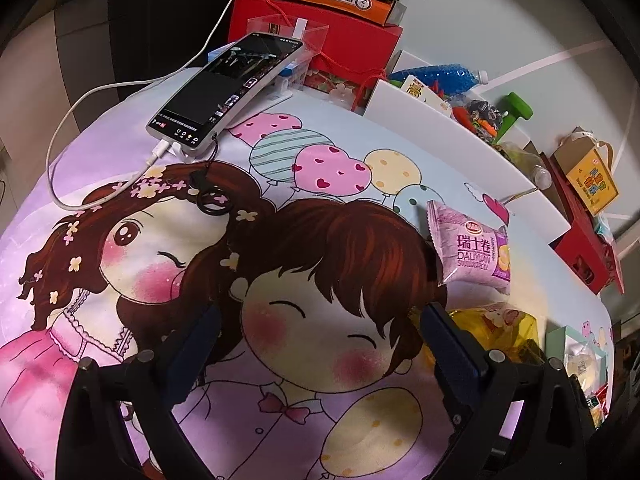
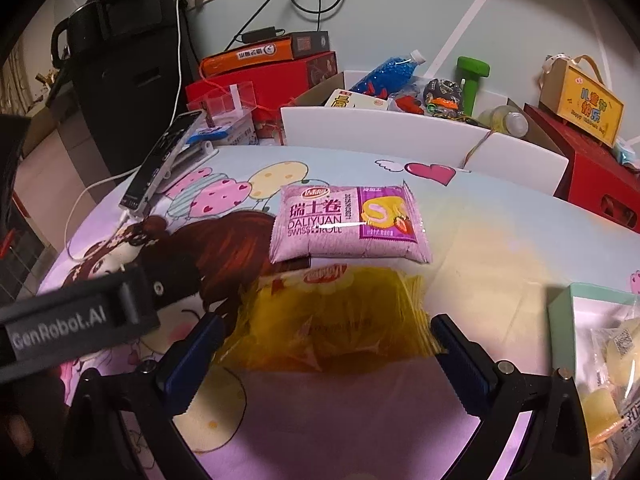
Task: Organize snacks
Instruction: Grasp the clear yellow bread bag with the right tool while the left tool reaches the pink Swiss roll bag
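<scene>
**Snack packets on a cartoon-print cloth, both grippers spread**

Snack packets lie near the right part of the cartoon-print cloth (image 2: 360, 420) that covers the surface. At the far left edge a phone (image 1: 224, 92) leans on a stand, a white cable (image 1: 80, 108) plugged into its lower end. Left gripper (image 1: 320, 344): fingers wide apart, holding nothing, over the printed boy's face. Right gripper (image 2: 326, 344): fingers likewise spread, one on either side of a yellow snack packet (image 2: 332, 320), which lies between them; whether the pads touch it cannot be told. Just beyond the yellow packet lies a pink Swiss roll packet (image 2: 348, 224), flat, its near edge touching or overlapping the yellow one. At the right edge a pale green box (image 2: 560, 312) holds clear-wrapped pale yellow snacks (image 2: 612, 360). Along the far edge stand a white box (image 2: 380, 128) of mixed items and red boxes (image 2: 592, 176).
</scene>
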### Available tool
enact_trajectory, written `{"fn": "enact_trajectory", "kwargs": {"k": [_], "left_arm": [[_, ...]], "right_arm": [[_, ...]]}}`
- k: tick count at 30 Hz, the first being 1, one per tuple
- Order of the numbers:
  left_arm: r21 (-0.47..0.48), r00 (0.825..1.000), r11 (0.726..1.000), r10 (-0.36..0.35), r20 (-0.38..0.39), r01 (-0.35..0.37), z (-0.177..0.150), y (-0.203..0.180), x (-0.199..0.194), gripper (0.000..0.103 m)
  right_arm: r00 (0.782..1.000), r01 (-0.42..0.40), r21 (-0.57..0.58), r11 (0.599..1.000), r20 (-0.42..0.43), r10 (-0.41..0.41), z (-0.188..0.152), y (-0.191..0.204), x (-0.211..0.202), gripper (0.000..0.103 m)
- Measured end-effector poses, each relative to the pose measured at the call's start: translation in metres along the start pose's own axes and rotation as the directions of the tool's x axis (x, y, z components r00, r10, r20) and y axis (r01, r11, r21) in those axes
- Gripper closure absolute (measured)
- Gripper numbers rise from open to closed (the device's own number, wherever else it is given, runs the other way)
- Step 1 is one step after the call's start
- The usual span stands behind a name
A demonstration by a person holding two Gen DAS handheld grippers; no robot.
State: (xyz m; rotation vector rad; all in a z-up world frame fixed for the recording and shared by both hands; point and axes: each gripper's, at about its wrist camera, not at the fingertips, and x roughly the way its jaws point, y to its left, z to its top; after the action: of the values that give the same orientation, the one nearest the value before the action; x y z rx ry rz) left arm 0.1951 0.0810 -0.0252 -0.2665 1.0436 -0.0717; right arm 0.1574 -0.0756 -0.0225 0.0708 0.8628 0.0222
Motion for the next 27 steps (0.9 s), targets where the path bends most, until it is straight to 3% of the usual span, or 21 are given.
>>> {"fn": "enact_trajectory", "kwargs": {"k": [13,27], "left_arm": [[0.004,0.999,0.999,0.045,-0.012,-0.045,0.000,-0.005,0.008,0.003],[0.039,0.997,0.997,0.074,-0.013,-0.073,-0.002,-0.017,0.012,0.003]], "right_arm": [[1.000,0.018,-0.036,0.999,0.006,-0.018,0.000,-0.002,0.002,0.002],[0.999,-0.036,-0.010,0.999,0.007,0.037,-0.001,-0.007,0.002,0.020]]}}
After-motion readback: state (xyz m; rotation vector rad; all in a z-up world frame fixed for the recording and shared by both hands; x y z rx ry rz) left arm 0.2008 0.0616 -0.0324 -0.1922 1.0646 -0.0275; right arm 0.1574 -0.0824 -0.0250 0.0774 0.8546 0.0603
